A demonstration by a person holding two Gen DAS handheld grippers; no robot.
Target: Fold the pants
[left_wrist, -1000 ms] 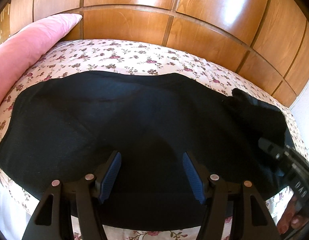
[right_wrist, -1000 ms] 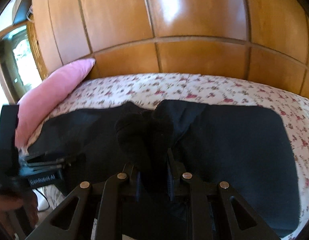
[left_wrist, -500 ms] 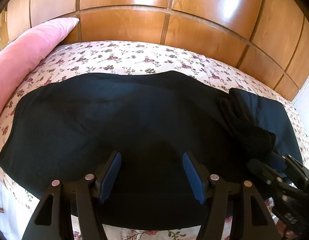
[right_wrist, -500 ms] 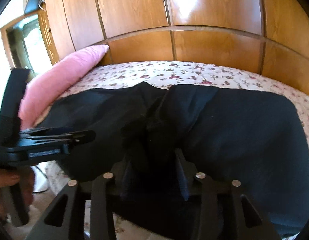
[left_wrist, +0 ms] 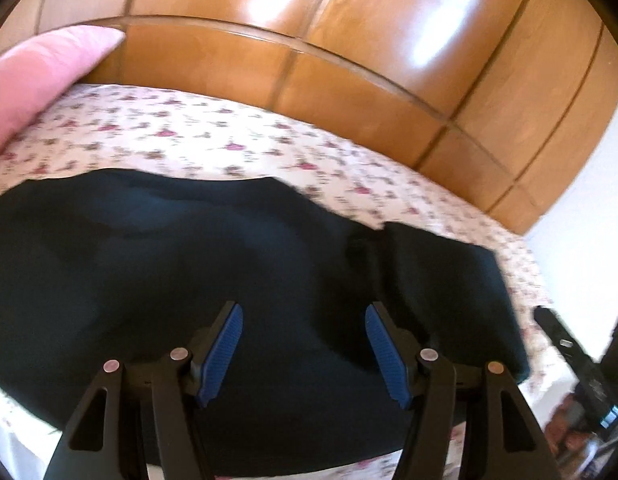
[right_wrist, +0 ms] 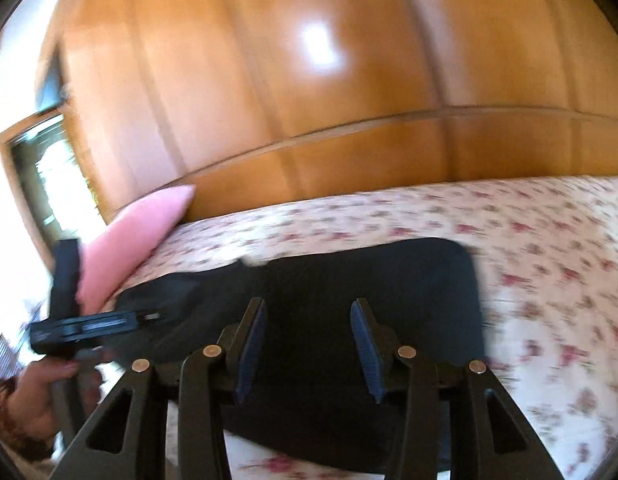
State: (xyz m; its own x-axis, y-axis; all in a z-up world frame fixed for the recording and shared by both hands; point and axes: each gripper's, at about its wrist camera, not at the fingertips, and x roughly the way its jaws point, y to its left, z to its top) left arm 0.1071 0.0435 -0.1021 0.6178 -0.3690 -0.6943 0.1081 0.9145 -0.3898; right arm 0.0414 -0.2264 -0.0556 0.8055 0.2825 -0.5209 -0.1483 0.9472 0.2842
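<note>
Black pants (left_wrist: 189,272) lie spread across a floral bedsheet (left_wrist: 229,140), with a rumpled fold (left_wrist: 373,264) at their right part. My left gripper (left_wrist: 303,316) is open and empty just above the pants near the bed's front edge. In the right wrist view the pants (right_wrist: 349,276) lie flat on the sheet. My right gripper (right_wrist: 307,312) is open and empty above them. The left gripper's body (right_wrist: 89,320) shows at the left there, held by a hand. Both views are motion-blurred.
A pink pillow (left_wrist: 41,76) leans at the bed's left end against the wooden panelled wall (left_wrist: 349,40). It also shows in the right wrist view (right_wrist: 137,236). A window frame (right_wrist: 41,184) is at far left. Bare floral sheet (right_wrist: 549,260) lies to the right of the pants.
My right gripper has opened and let go of the bunched black fabric, which now lies on the pants. It has drawn back to the right. The left gripper stayed open.
</note>
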